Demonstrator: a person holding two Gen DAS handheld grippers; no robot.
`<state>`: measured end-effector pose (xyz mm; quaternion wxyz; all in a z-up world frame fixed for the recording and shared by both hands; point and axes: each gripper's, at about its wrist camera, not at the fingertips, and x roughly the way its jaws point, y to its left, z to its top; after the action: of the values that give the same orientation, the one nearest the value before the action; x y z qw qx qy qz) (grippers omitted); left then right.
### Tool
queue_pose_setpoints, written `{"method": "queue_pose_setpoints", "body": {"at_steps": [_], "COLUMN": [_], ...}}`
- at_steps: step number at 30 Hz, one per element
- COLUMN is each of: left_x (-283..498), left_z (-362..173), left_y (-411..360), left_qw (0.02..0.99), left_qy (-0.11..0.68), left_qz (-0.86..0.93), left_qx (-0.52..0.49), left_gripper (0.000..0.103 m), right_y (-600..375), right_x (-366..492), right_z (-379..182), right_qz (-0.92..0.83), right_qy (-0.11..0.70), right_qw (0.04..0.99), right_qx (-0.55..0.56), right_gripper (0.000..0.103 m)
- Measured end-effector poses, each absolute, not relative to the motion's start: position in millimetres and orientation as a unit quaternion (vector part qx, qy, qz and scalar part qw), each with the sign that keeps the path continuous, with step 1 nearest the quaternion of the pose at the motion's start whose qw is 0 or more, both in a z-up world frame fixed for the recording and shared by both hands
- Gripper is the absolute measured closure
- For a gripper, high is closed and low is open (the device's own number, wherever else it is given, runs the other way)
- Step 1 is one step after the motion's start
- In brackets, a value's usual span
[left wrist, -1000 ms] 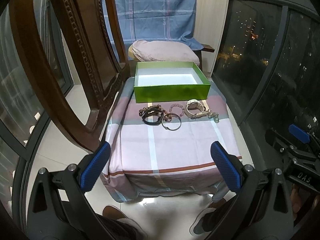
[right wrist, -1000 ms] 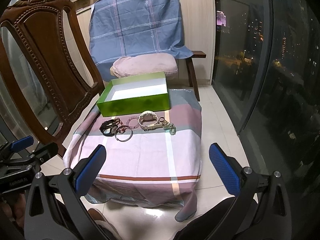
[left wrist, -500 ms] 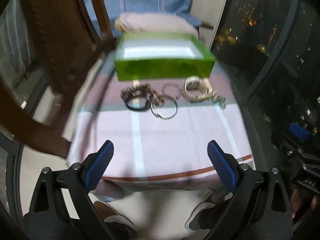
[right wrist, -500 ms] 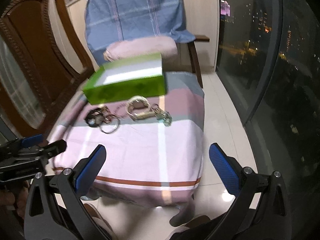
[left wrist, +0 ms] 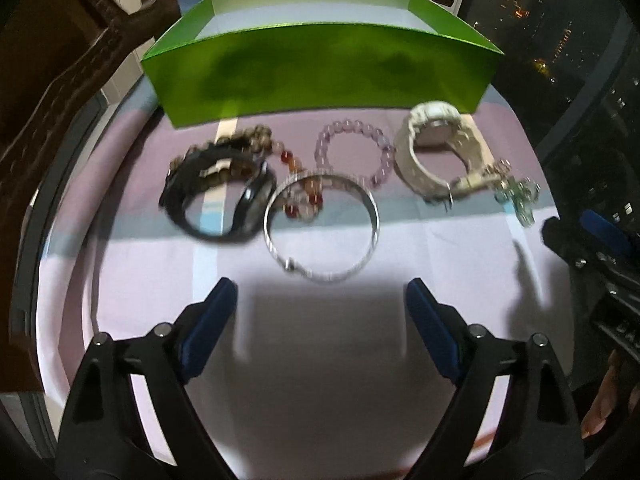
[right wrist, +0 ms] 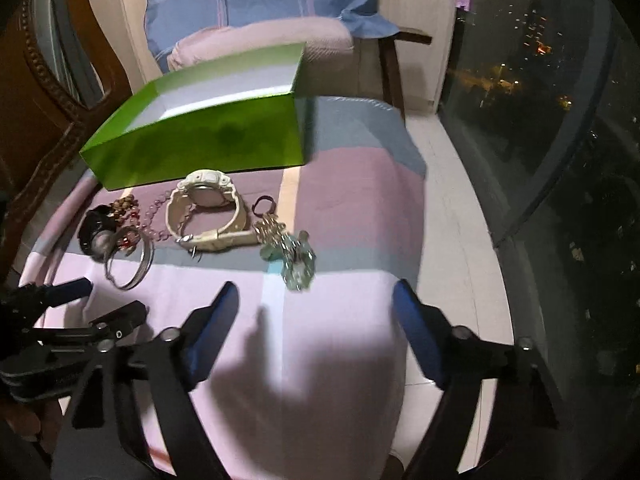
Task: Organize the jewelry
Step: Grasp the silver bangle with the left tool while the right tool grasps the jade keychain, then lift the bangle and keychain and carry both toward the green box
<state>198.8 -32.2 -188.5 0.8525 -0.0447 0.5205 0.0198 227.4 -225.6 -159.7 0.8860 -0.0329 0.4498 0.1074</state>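
Note:
Jewelry lies in a row on the pink checked cloth (left wrist: 320,360) in front of an open green box (left wrist: 320,72) (right wrist: 208,148). From the left come a black watch (left wrist: 256,200), brown beads (left wrist: 240,140), a silver bangle (left wrist: 375,216), a pink bead bracelet (left wrist: 348,124), a white watch (left wrist: 408,168) (right wrist: 206,194) and a pale green charm (left wrist: 516,196) (right wrist: 296,260). My left gripper (left wrist: 320,296) hovers just short of the bangle, its jaws closing with nothing between them. Just short of the charm, my right gripper (right wrist: 316,292) is likewise closing on nothing.
A carved wooden chair (left wrist: 60,80) (right wrist: 40,80) stands close on the left. Behind the box is a seat with a pink cushion (right wrist: 260,40) and a blue cloth. A glass wall (right wrist: 540,120) and tiled floor run along the right. A small dark ring (right wrist: 254,206) lies by the white watch.
Both grippers have come down and forward over the cloth, so the jewelry now looms large. Each pair of jaws stands a little narrower than before.

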Motion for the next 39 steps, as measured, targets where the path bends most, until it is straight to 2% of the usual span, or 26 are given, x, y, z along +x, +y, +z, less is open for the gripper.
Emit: {"method": "queue_pose_setpoints", "body": {"at_steps": [6,7,8,9,18,29,34,39], "left_x": [220,221,220,217,175,50,11,-7], "left_z": [-189,-188,-186,-183,-156,-8,34,41], "left_y": [-30,-29,-27,-24,-5,0,-3,1], "left_qw": [0.854,0.857,0.860,0.864,0.874,0.934,0.948,0.951], "left_qy": [0.518,0.513,0.508,0.502,0.481,0.353,0.315,0.305], "left_qz": [0.026,0.026,0.025,0.025,-0.012,-0.025,-0.021,-0.020], "left_qx": [-0.041,-0.039,-0.040,-0.042,-0.062,-0.050,-0.046,-0.047], "left_gripper": [0.019,0.025,0.036,0.043,0.043,0.043,0.043,0.043], "right_y": [-212,-211,-207,-207,-222,-232,-221,-218], "right_x": [255,255,257,257,222,120,75,44], "right_z": [-177,-177,-177,-177,-150,-37,8,25], "right_qz": [0.122,0.122,0.129,0.135,0.171,0.209,0.214,0.213], "right_qy": [0.473,0.472,0.471,0.473,0.449,0.349,0.301,0.281], "right_qw": [0.872,0.872,0.872,0.870,0.877,0.911,0.927,0.934], "right_qx": [-0.036,-0.039,-0.040,-0.036,0.014,0.066,0.057,0.049], "right_gripper": [0.060,0.074,0.084,0.090,0.092,0.092,0.092,0.092]}}
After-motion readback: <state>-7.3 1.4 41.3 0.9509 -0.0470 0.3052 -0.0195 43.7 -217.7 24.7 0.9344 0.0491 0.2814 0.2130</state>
